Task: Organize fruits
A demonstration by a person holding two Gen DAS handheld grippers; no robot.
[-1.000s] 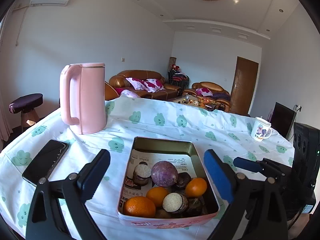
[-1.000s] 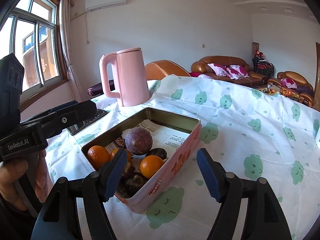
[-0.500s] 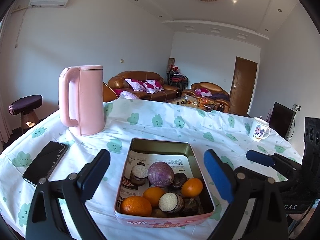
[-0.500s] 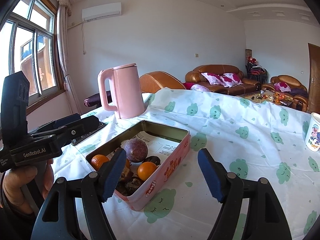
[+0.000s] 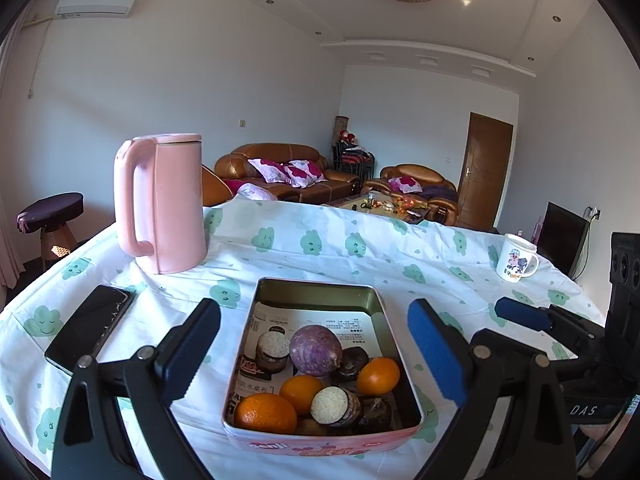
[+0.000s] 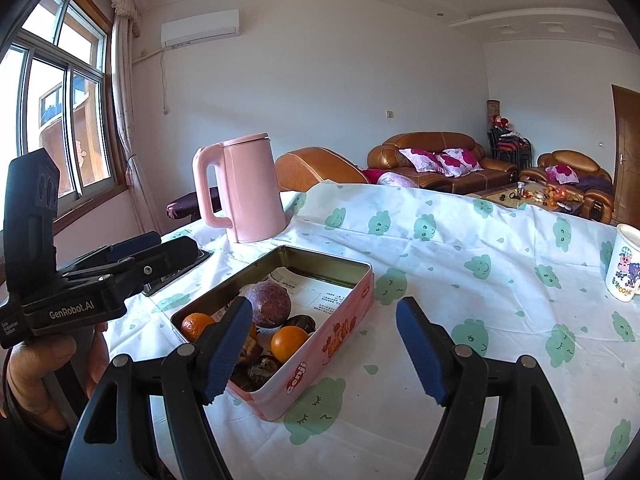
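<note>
A pink tin box [image 5: 256,320] [image 6: 340,332] sits on the table, lined with printed paper. In its near half lie a round purple fruit [image 5: 316,350] [image 6: 269,304], three oranges [image 5: 265,413] [image 5: 378,376] [image 6: 289,343] and several dark brown fruits, some cut with a pale face [image 5: 331,401]. My left gripper [image 5: 314,352] is open and empty, held above the box's near end. My right gripper [image 6: 324,344] is open and empty, to the right of the box near its front corner.
A pink kettle [image 5: 162,202] [image 6: 242,188] stands behind the box at the left. A black phone [image 5: 90,326] lies at the left on the cloud-print tablecloth [image 5: 340,248]. A white cartoon mug [image 5: 516,258] [image 6: 624,268] stands at the far right.
Both grippers have drawn back and risen a little from the box. The fruits have not moved. Both grippers stay open.
</note>
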